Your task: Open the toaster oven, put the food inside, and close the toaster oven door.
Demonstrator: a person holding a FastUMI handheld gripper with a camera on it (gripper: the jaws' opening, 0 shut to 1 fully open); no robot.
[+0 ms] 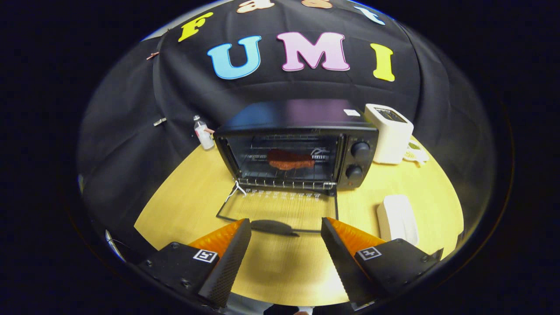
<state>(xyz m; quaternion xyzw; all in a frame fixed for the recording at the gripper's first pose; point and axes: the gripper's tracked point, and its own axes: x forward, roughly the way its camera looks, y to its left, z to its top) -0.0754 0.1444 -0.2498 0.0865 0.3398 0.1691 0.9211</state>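
Note:
A black toaster oven (302,131) stands on the wooden table (188,192) beyond my fingers. Its glass door (280,208) lies folded down flat toward me, with the dark handle (273,227) at its near edge. A reddish-brown piece of food (291,160) rests on the wire rack inside the oven. My gripper (286,227) is open, fingers spread wide, with nothing between them. The door handle sits just ahead of the fingertips, roughly midway between them.
A white toaster (389,133) stands to the right of the oven, touching or nearly touching it. A white flat dish (397,218) lies on the table near the right finger. A small clear bottle (203,133) stands left of the oven by the cloth wall.

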